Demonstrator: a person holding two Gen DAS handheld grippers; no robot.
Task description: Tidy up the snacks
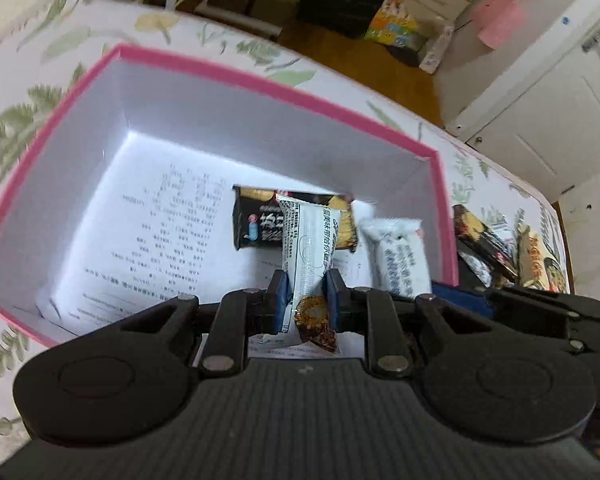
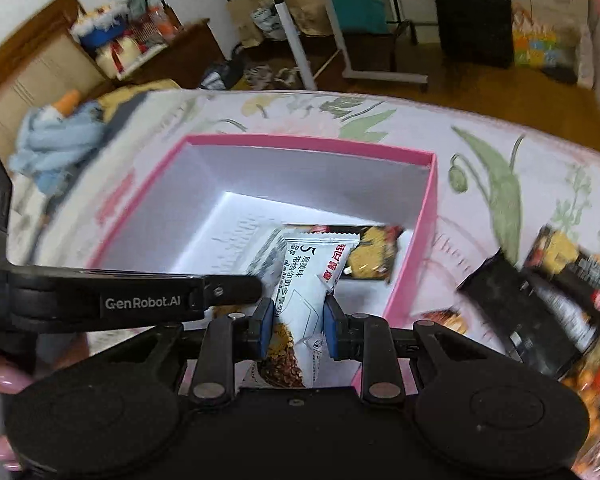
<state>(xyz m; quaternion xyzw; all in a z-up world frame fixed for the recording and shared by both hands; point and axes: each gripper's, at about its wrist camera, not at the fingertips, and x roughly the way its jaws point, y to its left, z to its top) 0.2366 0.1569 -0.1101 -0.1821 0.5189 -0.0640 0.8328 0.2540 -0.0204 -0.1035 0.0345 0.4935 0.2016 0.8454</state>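
In the left wrist view my left gripper (image 1: 306,294) is shut on a white snack packet (image 1: 306,240) and holds it upright over the inside of the pink box (image 1: 260,80). A black snack packet (image 1: 254,222) lies on the printed paper on the box floor. To the right, a second white packet (image 1: 400,256) hangs in the box, held by my right gripper (image 1: 440,296). In the right wrist view my right gripper (image 2: 294,322) is shut on that white packet (image 2: 312,276) above the pink box (image 2: 430,216). The left gripper's arm (image 2: 140,302) reaches in from the left.
The box stands on a floral cloth (image 1: 40,128). Several black and yellow snack packets (image 2: 556,300) lie on the cloth right of the box. A blue cloth bundle (image 2: 56,136) lies at the far left. Part of a hand (image 2: 4,380) shows at the lower left.
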